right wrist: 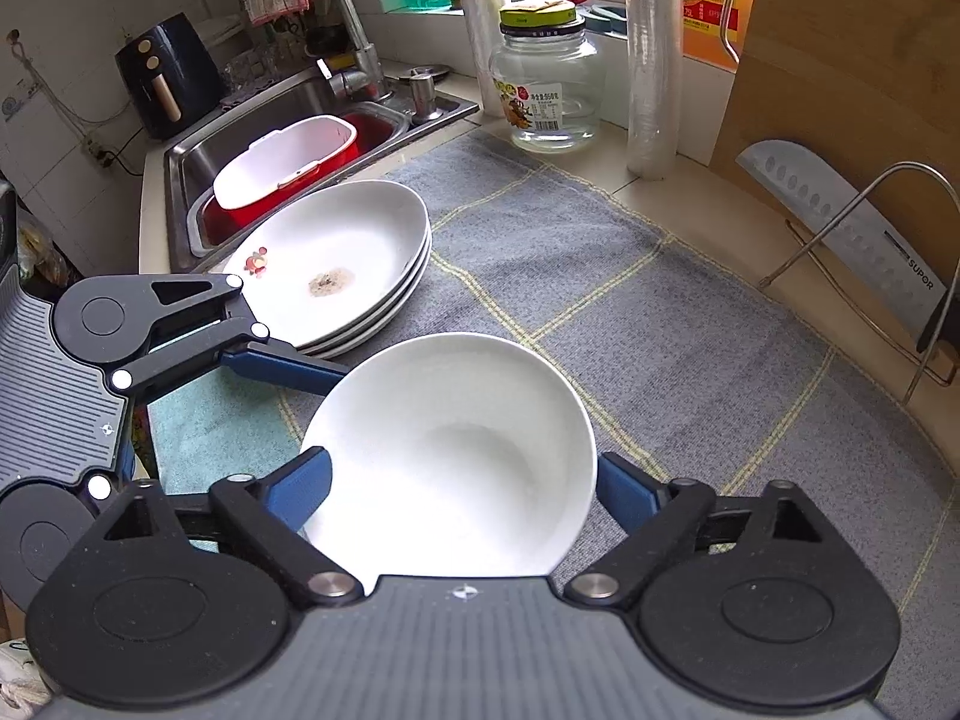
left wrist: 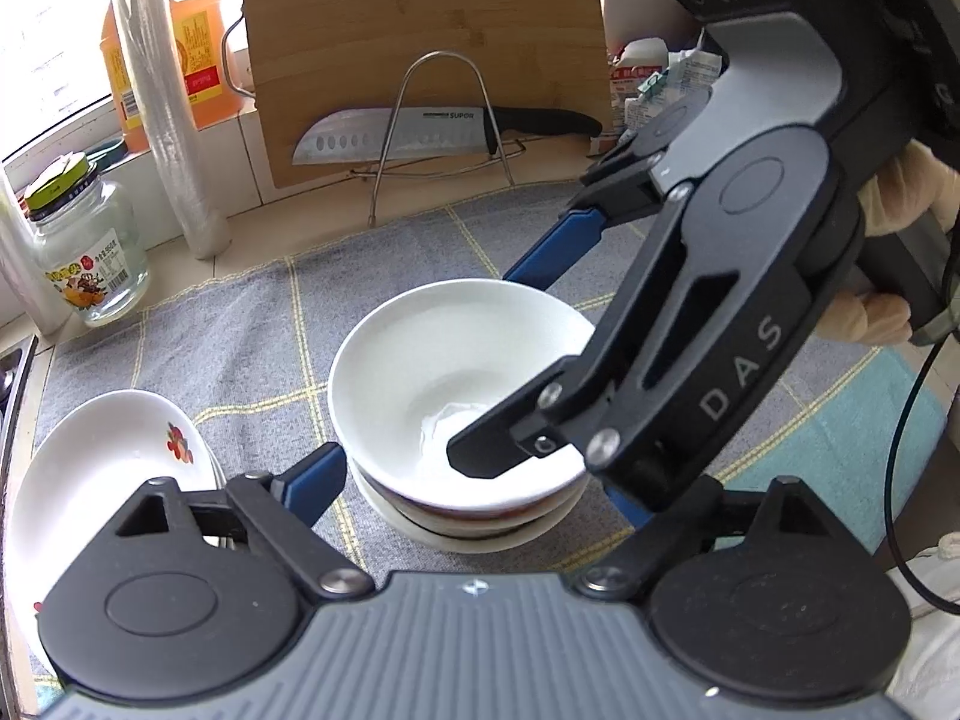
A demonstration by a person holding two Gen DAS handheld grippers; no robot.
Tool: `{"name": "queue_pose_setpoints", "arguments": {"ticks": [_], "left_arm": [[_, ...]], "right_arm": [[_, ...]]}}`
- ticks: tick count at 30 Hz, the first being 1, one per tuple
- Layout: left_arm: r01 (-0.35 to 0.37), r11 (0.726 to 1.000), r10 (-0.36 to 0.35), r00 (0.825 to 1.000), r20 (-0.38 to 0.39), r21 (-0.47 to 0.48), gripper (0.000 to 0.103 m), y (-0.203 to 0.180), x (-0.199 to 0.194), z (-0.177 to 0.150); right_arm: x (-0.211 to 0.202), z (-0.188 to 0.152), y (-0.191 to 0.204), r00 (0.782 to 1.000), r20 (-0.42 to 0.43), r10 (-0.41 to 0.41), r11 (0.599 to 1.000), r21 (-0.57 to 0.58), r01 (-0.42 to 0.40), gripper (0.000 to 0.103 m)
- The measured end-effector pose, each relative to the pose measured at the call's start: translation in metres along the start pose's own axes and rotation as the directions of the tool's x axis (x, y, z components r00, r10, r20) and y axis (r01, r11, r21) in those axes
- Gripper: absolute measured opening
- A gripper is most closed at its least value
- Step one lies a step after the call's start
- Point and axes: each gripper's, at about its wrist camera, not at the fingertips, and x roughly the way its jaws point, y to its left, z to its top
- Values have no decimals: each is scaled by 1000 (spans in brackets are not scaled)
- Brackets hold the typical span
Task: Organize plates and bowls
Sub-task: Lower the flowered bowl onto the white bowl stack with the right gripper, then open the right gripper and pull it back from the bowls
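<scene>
both blue-fingered grippers stand open around the stacked white ceramic bowls [left wrist: 456, 372] on the grey checked cloth [left wrist: 240, 324], left gripper [left wrist: 480, 480] pitched down, right gripper [left wrist: 528, 360] reaching in from 2 o'clock, "das" on its arm. stacked white plates [right wrist: 336, 252] lie at 10 o'clock; the steel knife [left wrist: 408, 132] reads "supor".

A home kitchen: a steel sink [right wrist: 264, 120] with a tap [right wrist: 348, 18] draped in a cloth, a bamboo cutting board [left wrist: 420, 30] behind a knife [left wrist: 420, 132] on a wire rack, an air fryer [right wrist: 165, 75], a glass jar [right wrist: 546, 84], and stacked white plates [right wrist: 336, 258] on a grey counter mat [right wrist: 600, 300]
</scene>
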Motion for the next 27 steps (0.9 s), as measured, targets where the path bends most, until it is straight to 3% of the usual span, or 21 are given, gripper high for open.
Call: {"name": "queue_pose_setpoints", "arguments": {"ticks": [7,12,20,27], "left_arm": [[-4,1000,4,999,50,5,98,0,-12,-6],[0,1000,1,998,64,-23,98,0,-17,-16],[42,999,-42,998,39,12,98,8,-15,-31],[102,993,-103,995,4,63,98,19,-7,-40]], "right_arm": [[-13,-5,1,998,53,-31,1000,1,31,103],[-22,-19,1,990,104,-98,995,4,98,103],[-33,-47,9,974,152,-169,986,30,166,103],[-31,-66,13,970,129,-204,976,107,191,103]]}}
